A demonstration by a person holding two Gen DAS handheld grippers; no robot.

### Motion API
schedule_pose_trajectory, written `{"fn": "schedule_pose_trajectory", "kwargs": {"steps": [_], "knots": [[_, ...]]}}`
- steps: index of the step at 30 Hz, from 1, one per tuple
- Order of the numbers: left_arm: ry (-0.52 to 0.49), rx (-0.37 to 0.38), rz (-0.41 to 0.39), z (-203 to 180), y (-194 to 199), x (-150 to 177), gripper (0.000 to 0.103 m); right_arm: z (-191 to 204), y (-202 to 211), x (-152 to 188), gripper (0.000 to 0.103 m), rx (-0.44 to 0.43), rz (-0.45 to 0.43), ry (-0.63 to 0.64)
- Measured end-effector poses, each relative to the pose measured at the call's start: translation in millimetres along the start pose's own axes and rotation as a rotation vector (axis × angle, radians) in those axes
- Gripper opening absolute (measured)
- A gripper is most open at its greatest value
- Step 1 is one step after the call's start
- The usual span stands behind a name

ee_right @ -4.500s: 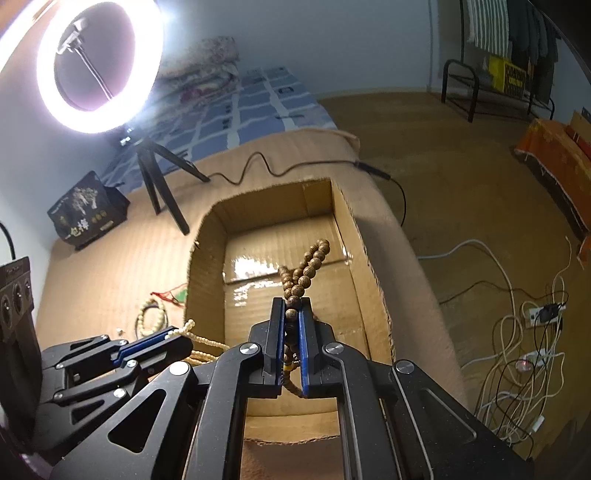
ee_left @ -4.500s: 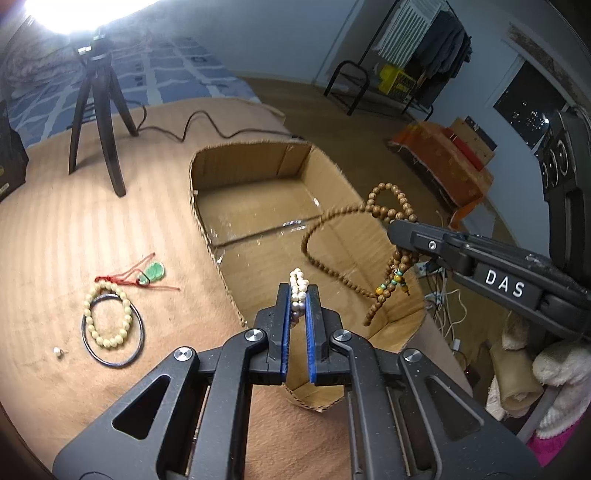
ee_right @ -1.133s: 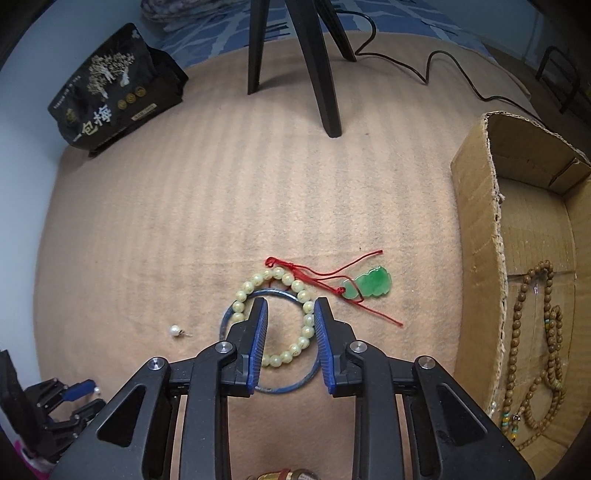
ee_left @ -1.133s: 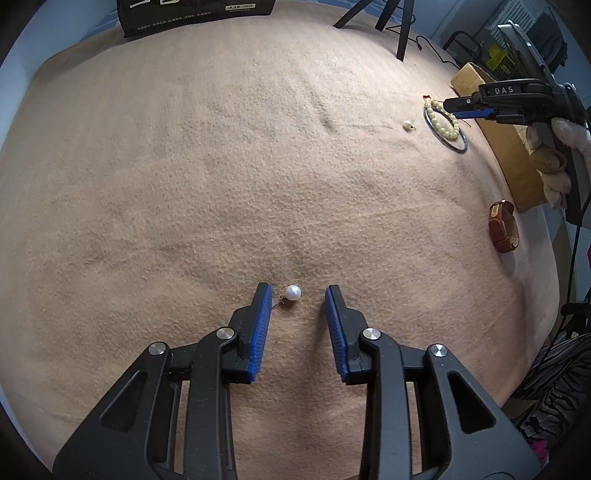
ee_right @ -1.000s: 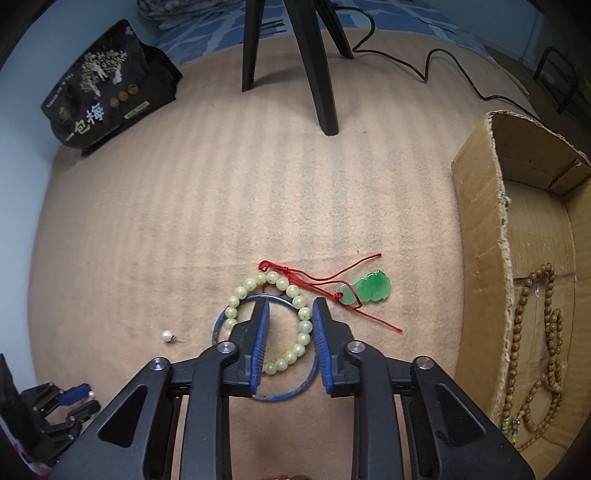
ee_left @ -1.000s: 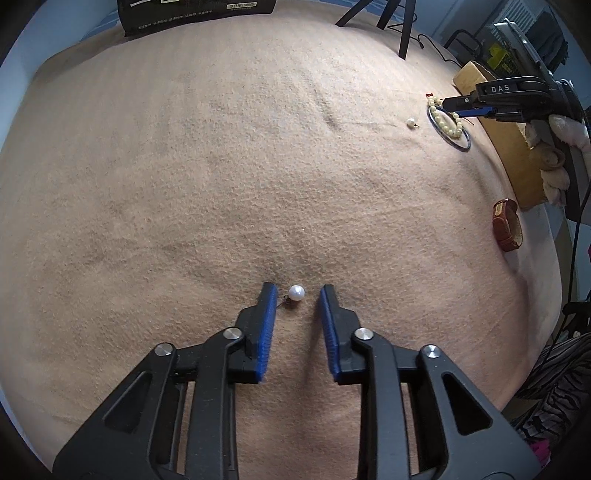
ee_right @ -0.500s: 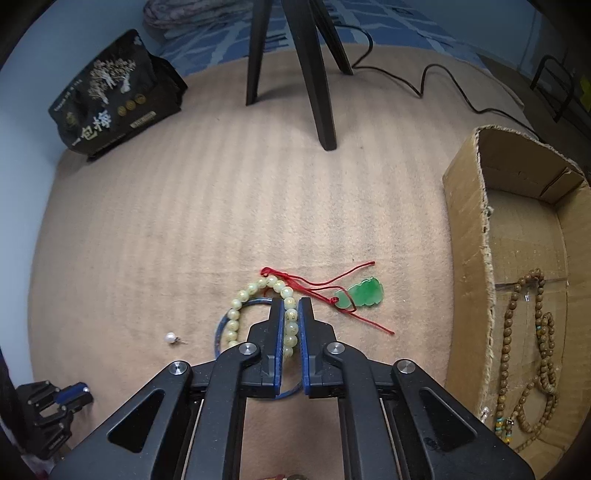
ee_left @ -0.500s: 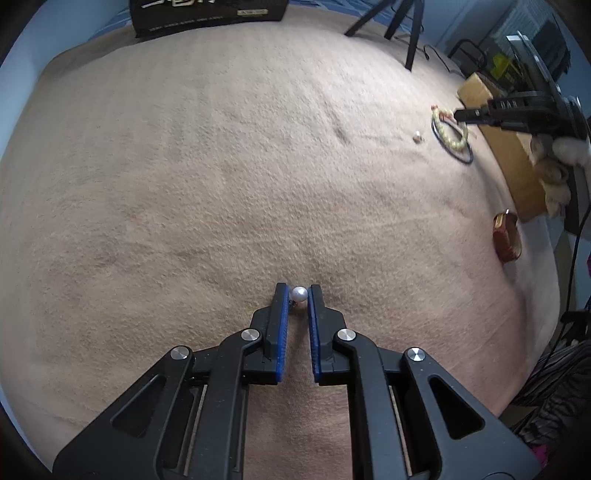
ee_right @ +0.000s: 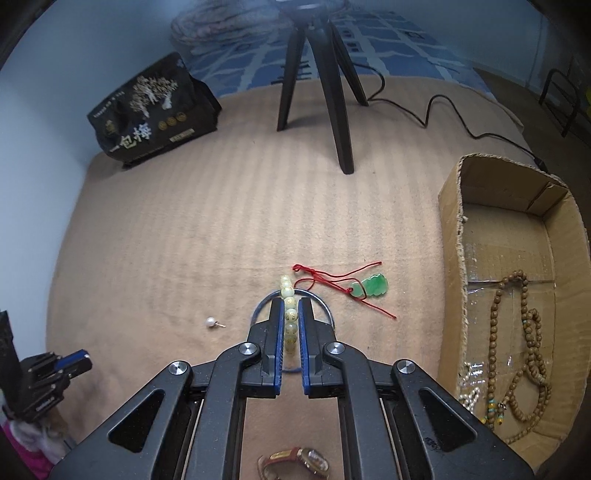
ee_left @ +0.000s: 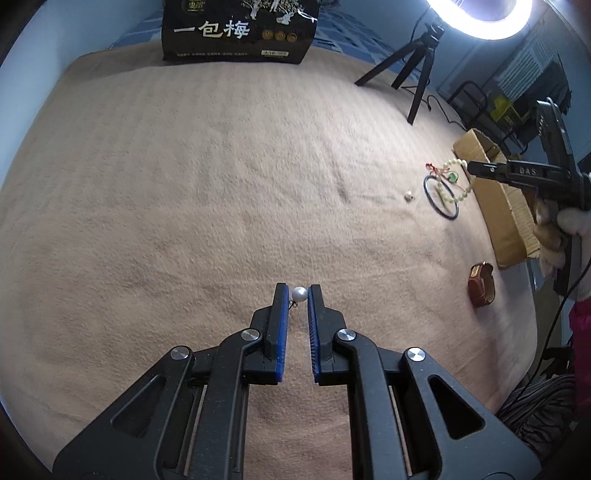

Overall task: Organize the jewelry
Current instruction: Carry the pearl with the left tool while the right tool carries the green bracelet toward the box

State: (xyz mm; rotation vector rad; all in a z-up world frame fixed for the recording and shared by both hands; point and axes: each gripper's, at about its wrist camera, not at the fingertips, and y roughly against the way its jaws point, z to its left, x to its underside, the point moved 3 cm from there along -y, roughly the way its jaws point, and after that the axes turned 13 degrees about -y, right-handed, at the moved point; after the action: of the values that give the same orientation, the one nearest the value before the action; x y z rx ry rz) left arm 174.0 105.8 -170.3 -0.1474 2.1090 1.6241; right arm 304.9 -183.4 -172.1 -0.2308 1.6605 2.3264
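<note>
Tan blanket covers the whole surface, kind of a ribbed fuzzy texture, with a blue patterned cover further back and a ring light on a black tripod standing on it. A black snack bag with gold print sits against the wall at the far edge.

Left tongs are narrowed down on a small pearl earring, pinched right at the tips, with its little hook poking out toward the left pad. Nothing else is near it on that side.

Right tongs are clamped on the pale bead bracelet, which runs in a line between the pads and sticks out past the tips. From the left wrist view the bracelet looks lifted off the blanket, hanging from the tips. Right under it lies a dark bangle, and just beside that the green jade pendant with its red cord tangled out across the blanket. A second pearl earring sits loose a bit to the left.

Cardboard box is off to the right with long brown bead necklaces already in it. A red-strapped watch lies on the blanket close to the near edge.
</note>
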Motion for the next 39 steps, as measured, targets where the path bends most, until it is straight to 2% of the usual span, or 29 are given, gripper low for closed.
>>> {"fn": "schedule_pose_trajectory", "kwargs": {"steps": [14, 22, 39], "knots": [[-0.059, 0.008, -0.065, -36.0, 10.3, -22.8, 0.009, -4.9, 58.7, 9.4, 0.006, -0.027, -0.105, 0.041], [-0.107, 0.029, -0.111, -66.9, 20.2, -37.6, 0.009, -22.3, 89.1, 12.3, 0.006, -0.03, -0.155, 0.032], [-0.251, 0.131, -0.181, -176.4, 5.7, -82.6, 0.009, -85.7, 136.7, 24.5, 0.006, 0.018, -0.261, -0.052]]}}
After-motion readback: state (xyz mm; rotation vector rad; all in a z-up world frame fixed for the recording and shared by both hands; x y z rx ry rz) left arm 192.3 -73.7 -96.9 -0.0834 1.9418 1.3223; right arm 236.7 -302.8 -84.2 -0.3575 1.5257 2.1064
